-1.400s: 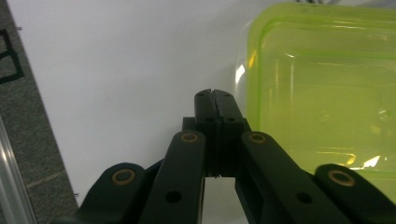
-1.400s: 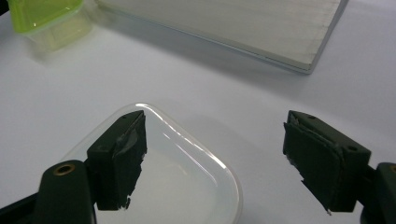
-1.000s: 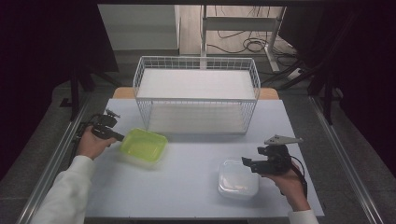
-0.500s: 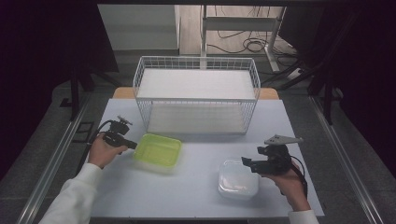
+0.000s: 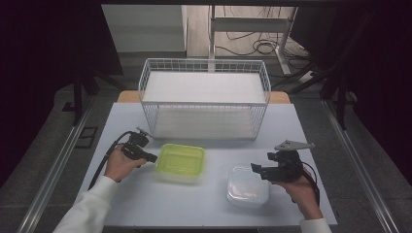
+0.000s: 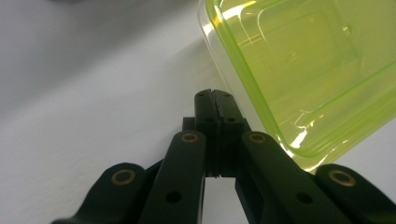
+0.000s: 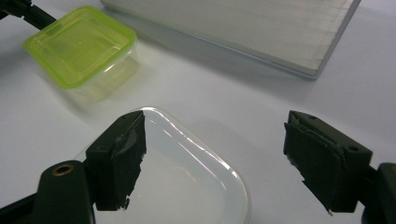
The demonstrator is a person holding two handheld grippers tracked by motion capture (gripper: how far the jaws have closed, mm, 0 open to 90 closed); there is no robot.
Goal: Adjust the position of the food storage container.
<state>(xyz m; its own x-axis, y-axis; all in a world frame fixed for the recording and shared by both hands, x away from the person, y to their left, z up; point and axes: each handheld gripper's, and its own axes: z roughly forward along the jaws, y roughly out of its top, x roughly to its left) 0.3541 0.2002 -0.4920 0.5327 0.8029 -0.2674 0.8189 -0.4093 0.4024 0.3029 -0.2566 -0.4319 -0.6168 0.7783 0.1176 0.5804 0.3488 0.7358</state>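
Observation:
A lime-green lidded container [image 5: 180, 160] [image 6: 303, 70] [image 7: 79, 44] lies on the pale table [image 5: 145, 204], in front of the wire basket. My left gripper [image 5: 151, 158] [image 6: 215, 95] is shut with nothing between its jaws, its tip right at the container's left edge. Nearer the front right lies a clear lidded container [image 5: 247, 187] [image 7: 187, 186]. My right gripper [image 5: 255, 168] [image 7: 215, 158] is open, its jaws spread just above that container's right side. I cannot tell whether they touch it.
A white wire basket [image 5: 204, 97] stands at the back middle of the table; its white base plate [image 7: 243, 28] shows in the right gripper view. Dark floor and metal rails flank the table on both sides.
My left gripper has moved right, and the green container has slid right with it toward the table's middle. The right gripper and clear container have stayed put.

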